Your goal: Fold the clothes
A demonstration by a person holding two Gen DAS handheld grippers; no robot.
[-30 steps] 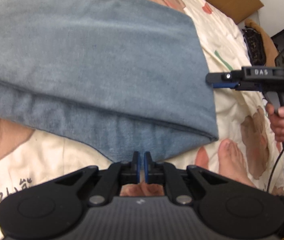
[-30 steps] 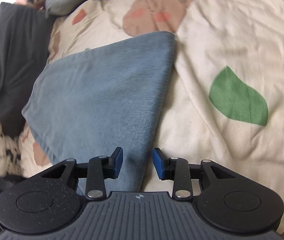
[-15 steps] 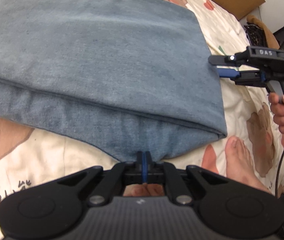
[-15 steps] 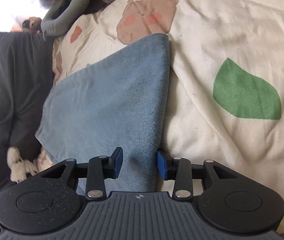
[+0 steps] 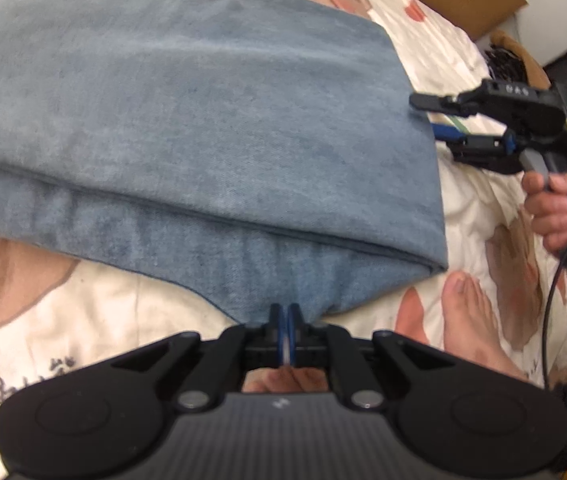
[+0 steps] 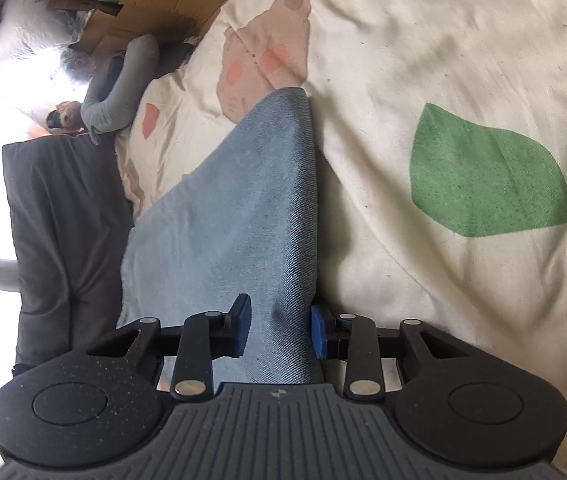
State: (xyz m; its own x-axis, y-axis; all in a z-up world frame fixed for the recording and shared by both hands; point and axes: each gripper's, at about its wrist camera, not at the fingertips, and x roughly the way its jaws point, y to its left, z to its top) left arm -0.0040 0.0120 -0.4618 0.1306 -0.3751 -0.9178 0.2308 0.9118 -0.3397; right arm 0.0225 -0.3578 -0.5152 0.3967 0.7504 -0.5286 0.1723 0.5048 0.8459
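The left tongs (image 5: 284,317) stay clamped on the folded jeans' (image 5: 187,128) near edge. The right tongs (image 6: 279,330) have just been narrowing around the side fold, pads not yet pressing; a lift looks close

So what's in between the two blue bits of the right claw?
A fold of the jeans sits between the right claw's blue fingers, which have just been closing. The right wrist view shows it best.

Open bedsheet (image 6: 443,80) lies free to the right of the folded blue denim garment (image 5: 203,120). A bare foot (image 5: 471,320) rests just beside the garment's near corner. Cardboard (image 6: 155,12) and a dark cushion (image 6: 63,220) close off the bed's far and left edges.
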